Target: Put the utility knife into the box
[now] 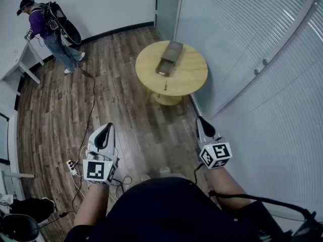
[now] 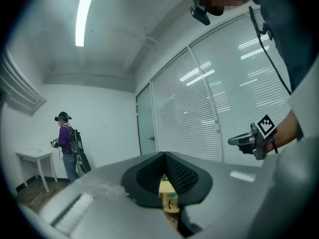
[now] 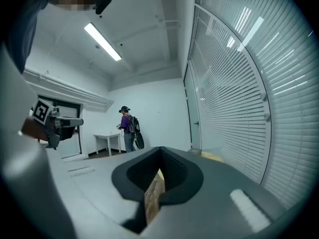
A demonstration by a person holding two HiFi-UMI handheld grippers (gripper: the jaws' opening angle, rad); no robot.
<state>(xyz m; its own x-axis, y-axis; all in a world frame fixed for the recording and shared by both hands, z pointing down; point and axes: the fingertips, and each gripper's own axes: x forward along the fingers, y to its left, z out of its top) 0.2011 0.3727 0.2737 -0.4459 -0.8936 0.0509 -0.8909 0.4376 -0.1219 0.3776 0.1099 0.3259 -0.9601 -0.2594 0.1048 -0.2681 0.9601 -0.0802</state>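
A round wooden table (image 1: 189, 77) stands ahead on the plank floor. On it lies a long open box (image 1: 169, 58), and the small utility knife (image 1: 165, 85) lies near the table's front edge, apart from the box. Both grippers are held up at waist height, well short of the table. My left gripper (image 1: 108, 127) (image 2: 164, 156) is shut with nothing in it. My right gripper (image 1: 201, 120) (image 3: 160, 151) is also shut and holds nothing. Each gripper shows at the side of the other's view, the right gripper (image 2: 249, 140) and the left gripper (image 3: 60, 123).
A person in a purple top (image 1: 48, 26) stands at the far left by a white desk (image 1: 22, 59). Cables and a power strip (image 1: 72, 166) lie on the floor at the left. A curved wall of blinds (image 1: 262, 59) runs along the right, close behind the table.
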